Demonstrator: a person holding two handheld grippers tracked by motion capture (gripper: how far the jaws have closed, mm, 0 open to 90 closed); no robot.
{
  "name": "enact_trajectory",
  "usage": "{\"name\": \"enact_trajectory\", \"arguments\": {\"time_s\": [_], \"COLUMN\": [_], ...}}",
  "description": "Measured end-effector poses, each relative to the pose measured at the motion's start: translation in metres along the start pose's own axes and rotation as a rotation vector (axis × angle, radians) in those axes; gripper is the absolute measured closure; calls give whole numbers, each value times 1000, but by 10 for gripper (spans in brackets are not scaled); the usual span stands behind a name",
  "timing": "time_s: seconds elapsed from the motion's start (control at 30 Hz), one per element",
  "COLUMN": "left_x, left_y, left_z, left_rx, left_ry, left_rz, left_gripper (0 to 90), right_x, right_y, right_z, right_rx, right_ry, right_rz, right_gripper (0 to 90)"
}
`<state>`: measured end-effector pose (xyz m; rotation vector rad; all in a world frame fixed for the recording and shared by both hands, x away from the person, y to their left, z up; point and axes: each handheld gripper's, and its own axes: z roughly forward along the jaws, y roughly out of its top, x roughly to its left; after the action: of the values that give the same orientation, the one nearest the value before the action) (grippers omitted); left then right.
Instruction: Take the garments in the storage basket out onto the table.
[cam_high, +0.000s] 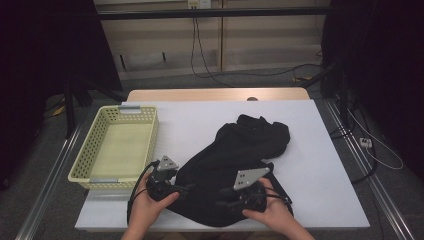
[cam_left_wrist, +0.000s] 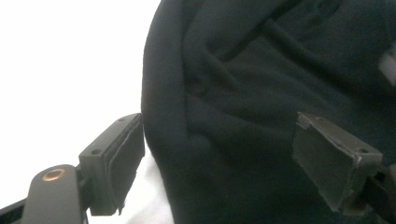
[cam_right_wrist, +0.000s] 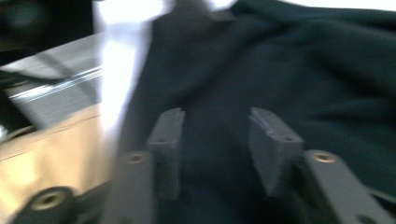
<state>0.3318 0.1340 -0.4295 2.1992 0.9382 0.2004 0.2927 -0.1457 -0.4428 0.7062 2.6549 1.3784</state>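
Two grippers work at the near edge of a black garment (cam_high: 235, 165) — left gripper (cam_left_wrist: 217, 158) spread wide around a fold, right gripper (cam_right_wrist: 215, 149) half apart above the cloth, likely to grasp it.

Black garment (cam_high: 235, 160), pale yellow basket (cam_high: 85, 155), white table (cam_high: 325, 165), black tongs (cam_high: 187, 189)

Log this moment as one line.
left claw: open at garment edge | right claw: open over garment | basket: empty
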Motion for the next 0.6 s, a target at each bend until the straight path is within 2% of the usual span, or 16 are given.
{"name": "enact_trajectory", "arguments": {"time_s": [0.03,0.07,0.13,0.2,0.23,0.33,0.43,0.6], "left_x": [0,1,2,2,2,1,-1,-1], "left_y": [0,0,0,0,0,0,1,-1], "left_z": [1,1,1,1,1,1,1,0], "left_rx": [0,0,3,2,1,-3,-1,-1], "left_ry": [4,-1,-6,-5,-6,-11,-9,-5], "left_rz": [-1,-2,-6,-7,-8,-15,-4,-5], "left_gripper": [182,181,180,179,179,179,178,178], "right_x": [-6,-12,-16,-17,-17,-18,-22,-23], "right_y": [-1,-3,-6,-9,-9,-10,-11,-11], "right_z": [1,3,8,11,11,10,9,5], "right_rx": [6,43,90,74,74,68,62,71], "right_ry": [-43,-93,-142,-152,-155,-167,-174,-156], "right_rz": [-1,-19,-18,-19,-16,-7,11,16], "right_gripper": [511,494,450,472,514,727,881,900]}}
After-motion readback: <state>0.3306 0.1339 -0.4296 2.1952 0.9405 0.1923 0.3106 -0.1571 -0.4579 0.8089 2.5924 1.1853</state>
